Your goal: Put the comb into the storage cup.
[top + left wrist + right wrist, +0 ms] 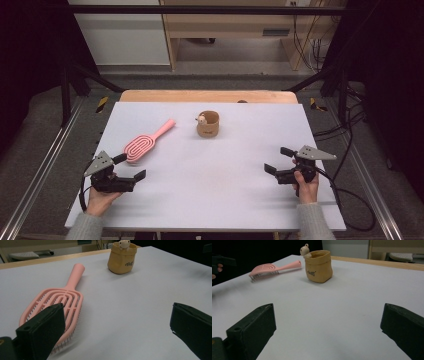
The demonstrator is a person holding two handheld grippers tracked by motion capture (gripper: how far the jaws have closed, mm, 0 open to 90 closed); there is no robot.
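Lying at the near left of the desk (210,185), the pink hairbrush (145,142) is just beside the left gripper (131,167), jaws wide open. The right gripper (278,160) also stands open, holding nothing.

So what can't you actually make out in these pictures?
- Inside of the tan pot: hidden by its own wall in all three views.
- Small lettering on the pot: too small to read in the gripper views.
- Brush head's near end: covered by the left hand-held gripper jaw, left gripper view.
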